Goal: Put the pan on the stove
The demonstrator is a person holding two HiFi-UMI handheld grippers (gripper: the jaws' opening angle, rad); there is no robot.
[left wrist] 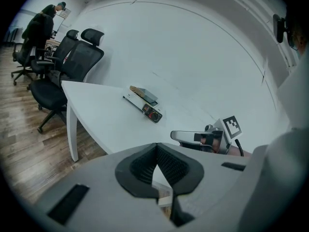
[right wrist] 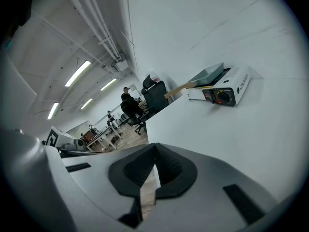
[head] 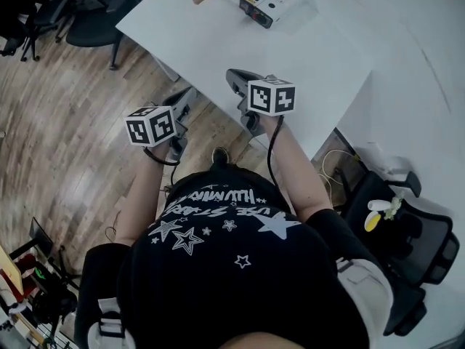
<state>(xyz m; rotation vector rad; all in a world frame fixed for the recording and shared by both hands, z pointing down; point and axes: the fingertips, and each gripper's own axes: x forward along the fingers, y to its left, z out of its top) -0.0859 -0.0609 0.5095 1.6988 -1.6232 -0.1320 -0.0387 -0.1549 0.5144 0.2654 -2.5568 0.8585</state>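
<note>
At the far end of the white table:

1. Stove: white box-shaped portable gas stove with a black control front. It serves as the landmark for every entry.
2. Pan: grey, square and shallow, with a pale wooden handle. It appears to rest on top of the stove, with the handle jutting out past the stove's end. Whether it sits squarely over the burner cannot be told.
3. Left gripper: grey, two-jawed, with dark ribbed pads. It is well apart from the stove, short of the table's near edge. The jaws are pressed together with nothing between them.
4. Right gripper: same make, also well apart from the stove, near the table's near edge. The jaws are pressed together and empty.

Hazards, as judged:
- Closed jaws reaching the handle would knock it rather than grasp it, which could swing the pan off the stove.
- A grip far out on the handle would let the pan tip.
- A sideways push could slide the light stove.
</note>
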